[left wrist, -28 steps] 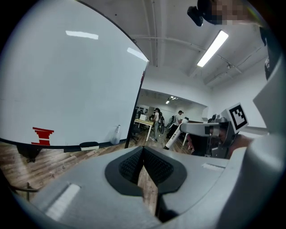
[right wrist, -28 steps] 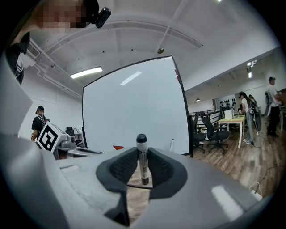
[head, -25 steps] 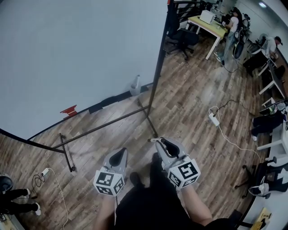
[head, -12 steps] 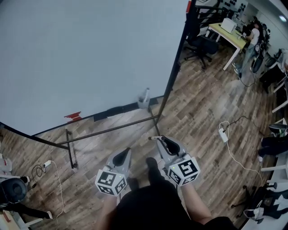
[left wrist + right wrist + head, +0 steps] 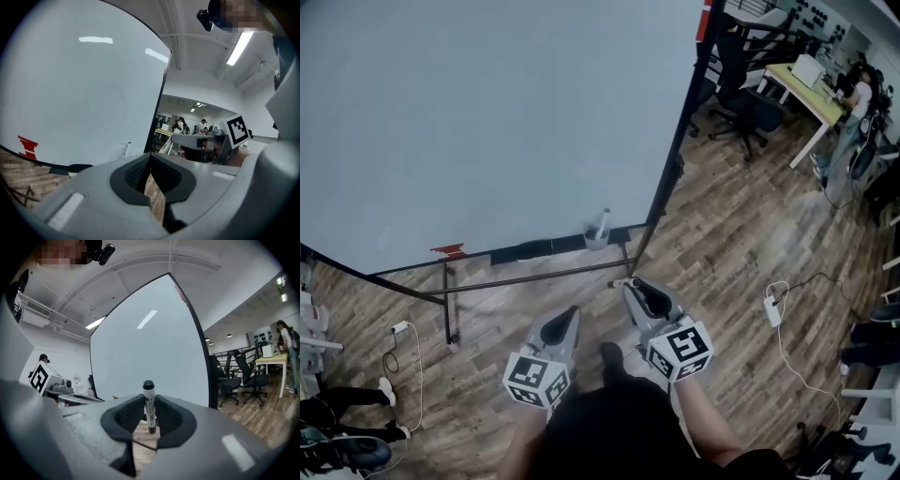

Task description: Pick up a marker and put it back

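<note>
Head view: left claw point(image 5: 567, 316) and right claw point(image 5: 634, 284) are side by side and apart, above the wood floor point(image 5: 722, 244), in front of the whiteboard point(image 5: 487, 112).
Left gripper view: left claw is pressed together and empty, with the whiteboard ahead to its left.
Right gripper view: right claw is pinching the marker point(image 5: 148, 394), which stands upright between the pads with its dark end up; the whiteboard is behind it.

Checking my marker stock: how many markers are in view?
2. One marker is clamped upright in the right tongs; a second marker sits at the whiteboard's bottom edge. More may be hidden.
</note>
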The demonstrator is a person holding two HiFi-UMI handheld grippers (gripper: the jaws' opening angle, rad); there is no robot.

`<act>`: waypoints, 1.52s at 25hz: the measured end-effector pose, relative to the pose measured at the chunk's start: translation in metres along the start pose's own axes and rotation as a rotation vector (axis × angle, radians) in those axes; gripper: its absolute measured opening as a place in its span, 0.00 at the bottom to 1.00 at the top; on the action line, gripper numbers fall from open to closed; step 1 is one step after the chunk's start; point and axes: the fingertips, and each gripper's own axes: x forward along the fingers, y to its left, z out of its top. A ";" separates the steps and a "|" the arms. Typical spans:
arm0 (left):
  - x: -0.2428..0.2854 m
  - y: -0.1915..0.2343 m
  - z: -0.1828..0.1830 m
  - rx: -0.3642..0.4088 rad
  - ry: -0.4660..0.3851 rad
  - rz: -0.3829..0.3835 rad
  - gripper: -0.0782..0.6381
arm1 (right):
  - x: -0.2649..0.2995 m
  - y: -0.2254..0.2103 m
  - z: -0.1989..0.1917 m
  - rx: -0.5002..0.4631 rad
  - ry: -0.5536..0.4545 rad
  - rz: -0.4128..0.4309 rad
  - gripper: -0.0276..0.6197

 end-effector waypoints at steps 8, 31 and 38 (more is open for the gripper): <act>0.027 -0.007 0.009 -0.026 -0.023 0.083 0.12 | 0.046 -0.028 0.006 -0.037 0.026 0.104 0.16; 0.008 0.021 0.006 -0.054 -0.017 0.244 0.12 | 0.171 -0.063 -0.026 -0.138 0.114 0.150 0.16; -0.002 0.035 0.003 -0.068 -0.011 0.280 0.12 | 0.193 -0.065 -0.053 -0.173 0.183 0.152 0.16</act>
